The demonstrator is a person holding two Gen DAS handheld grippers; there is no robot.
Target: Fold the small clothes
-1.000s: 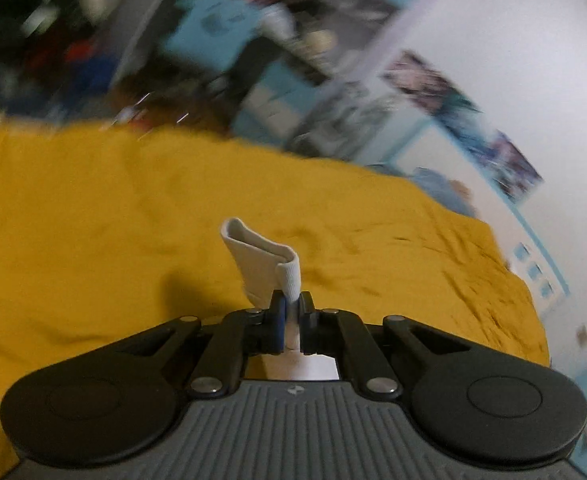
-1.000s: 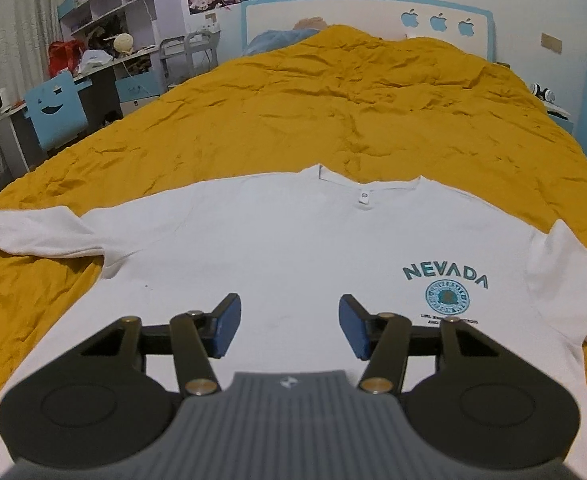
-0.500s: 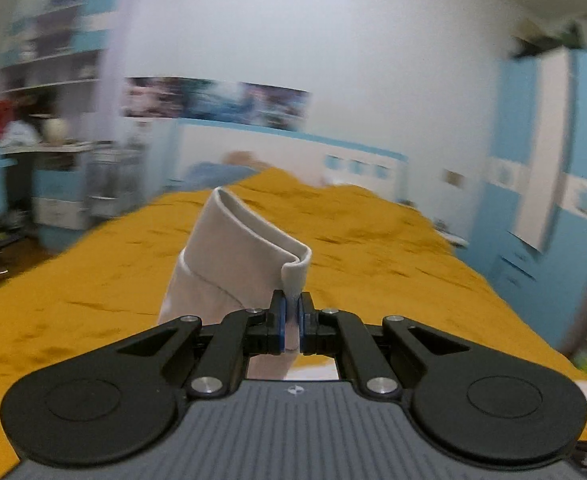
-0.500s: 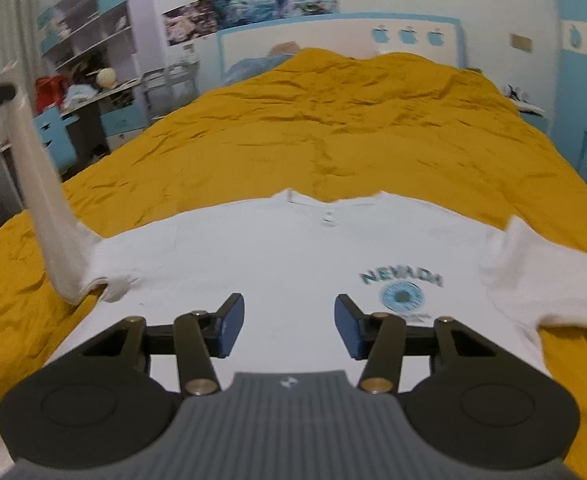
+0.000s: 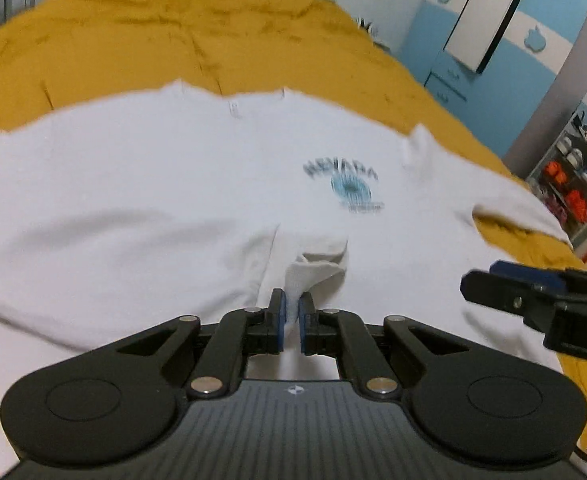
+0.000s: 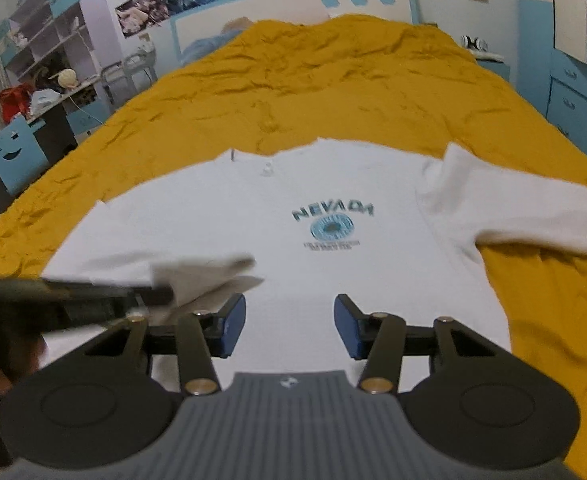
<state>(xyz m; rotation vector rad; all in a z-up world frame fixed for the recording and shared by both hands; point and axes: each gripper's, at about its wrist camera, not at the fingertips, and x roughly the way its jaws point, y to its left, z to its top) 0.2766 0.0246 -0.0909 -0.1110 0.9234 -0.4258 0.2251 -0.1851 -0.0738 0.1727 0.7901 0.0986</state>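
Observation:
A white T-shirt (image 5: 153, 184) (image 6: 213, 216) with a blue NEVADA print (image 6: 331, 220) lies face up on a mustard bedspread (image 6: 333, 92). My left gripper (image 5: 290, 304) has the cuff of the shirt's left sleeve (image 5: 313, 270) between its pads, low over the middle of the shirt, and its jaws are opening. In the right wrist view it shows as a blur (image 6: 149, 294) with the cuff (image 6: 213, 272). My right gripper (image 6: 289, 320) (image 5: 493, 276) hovers open over the shirt's lower front with nothing between its fingers. The other sleeve (image 6: 513, 216) lies spread out to the right.
The bedspread (image 5: 173, 28) runs back to a blue-and-white headboard (image 6: 293, 4). A desk with a blue chair (image 6: 9, 152) and shelves stands left of the bed. Blue wardrobes (image 6: 565, 80) and a low shelf of shoes (image 5: 573, 192) are on the right.
My left gripper swung in from the left with the sleeve and came down over the shirt's middle, laying the sleeve across the body. The right gripper shifted a little sideways and stayed open.

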